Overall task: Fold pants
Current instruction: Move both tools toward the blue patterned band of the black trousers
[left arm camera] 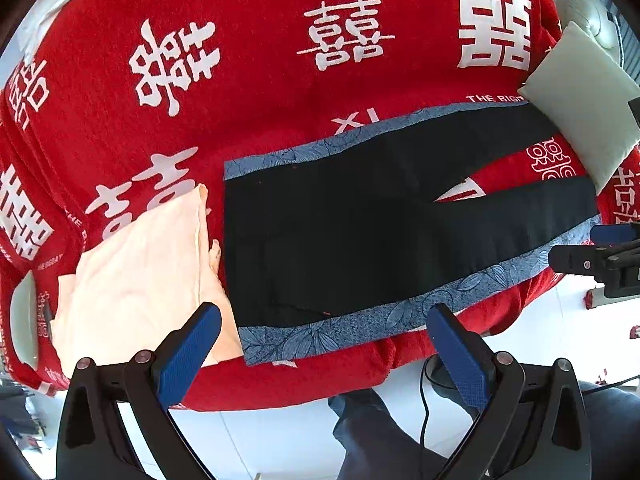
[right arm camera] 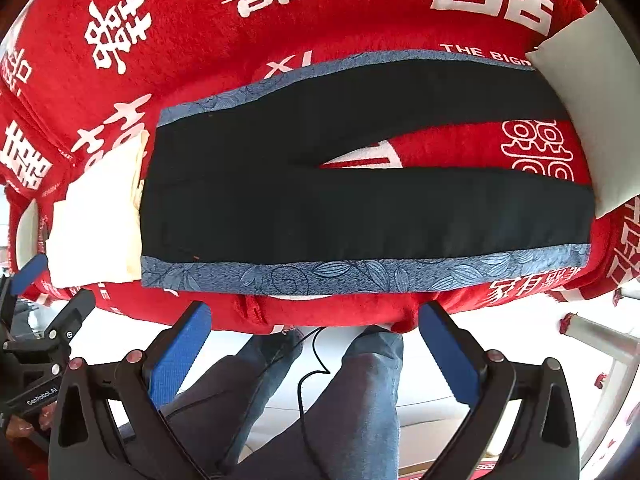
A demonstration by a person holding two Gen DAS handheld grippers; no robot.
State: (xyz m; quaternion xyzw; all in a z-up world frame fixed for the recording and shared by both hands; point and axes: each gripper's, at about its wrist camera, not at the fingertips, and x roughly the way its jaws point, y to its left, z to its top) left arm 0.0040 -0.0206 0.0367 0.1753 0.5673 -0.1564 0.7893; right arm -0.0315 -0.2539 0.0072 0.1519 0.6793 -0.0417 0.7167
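Red blanket (right arm camera: 192,40), one pair of black pants (right arm camera: 360,200) spread flat, two claws, left (left arm camera: 324,356) and right (right arm camera: 316,354), both apart, empty.

Bright, even daylight – no hard shadows. Heavy fisheye bending and black vignette at the corners. Black pants (right arm camera: 360,200) lose all detail; white floor (left arm camera: 280,432) near blown out. Mild softness at edges.

- Surface (right arm camera: 360,20): red cover, white characters.
- Black pants (right arm camera: 360,208), blue floral side bands, laid flat.
- Cream folded cloth (right arm camera: 96,220) beside waistband.
- White pillow (right arm camera: 592,120) at leg ends.
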